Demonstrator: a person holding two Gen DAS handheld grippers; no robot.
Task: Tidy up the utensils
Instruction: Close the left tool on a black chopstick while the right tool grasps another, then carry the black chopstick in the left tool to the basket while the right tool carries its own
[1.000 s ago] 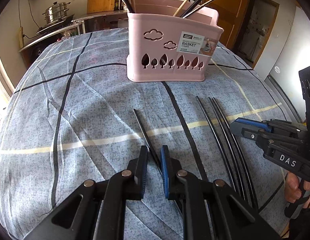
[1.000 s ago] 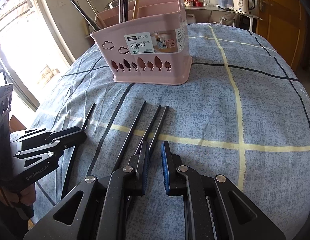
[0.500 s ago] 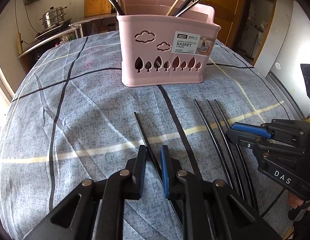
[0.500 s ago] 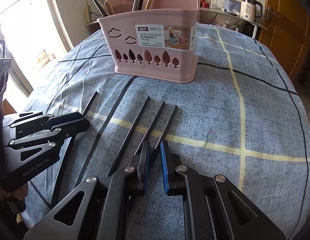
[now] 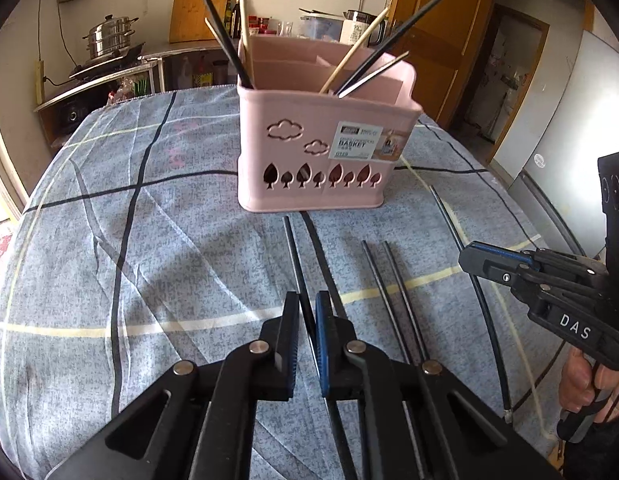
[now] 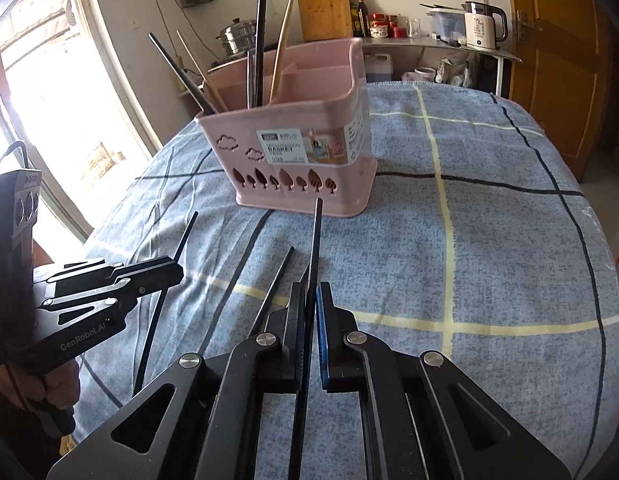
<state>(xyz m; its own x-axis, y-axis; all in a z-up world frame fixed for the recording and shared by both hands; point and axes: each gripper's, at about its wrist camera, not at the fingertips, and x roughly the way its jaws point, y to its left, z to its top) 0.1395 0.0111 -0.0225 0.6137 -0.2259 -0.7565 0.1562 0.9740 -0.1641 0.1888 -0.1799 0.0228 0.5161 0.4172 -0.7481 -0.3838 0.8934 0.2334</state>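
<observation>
Left wrist view: left gripper (image 5: 307, 312) clenched on a black chopstick (image 5: 292, 248) pointing to 12 o'clock at the pink basket (image 5: 325, 148), label reading "BASKET". Two loose chopsticks (image 5: 393, 292) lie on the checked cloth (image 5: 129, 260) at 1 o'clock; "DAS" on the right tool at 3 o'clock. Right wrist view: right gripper (image 6: 309, 304) clamped on another chopstick (image 6: 316, 240), raised toward the basket (image 6: 309, 152); "GenRobot.AI" on the left tool at 9 o'clock.

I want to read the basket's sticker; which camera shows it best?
The right wrist view: the label on the pink basket looks larger there, with "BASKET" legible. The left wrist view shows the same label smaller and blurrier.
</observation>
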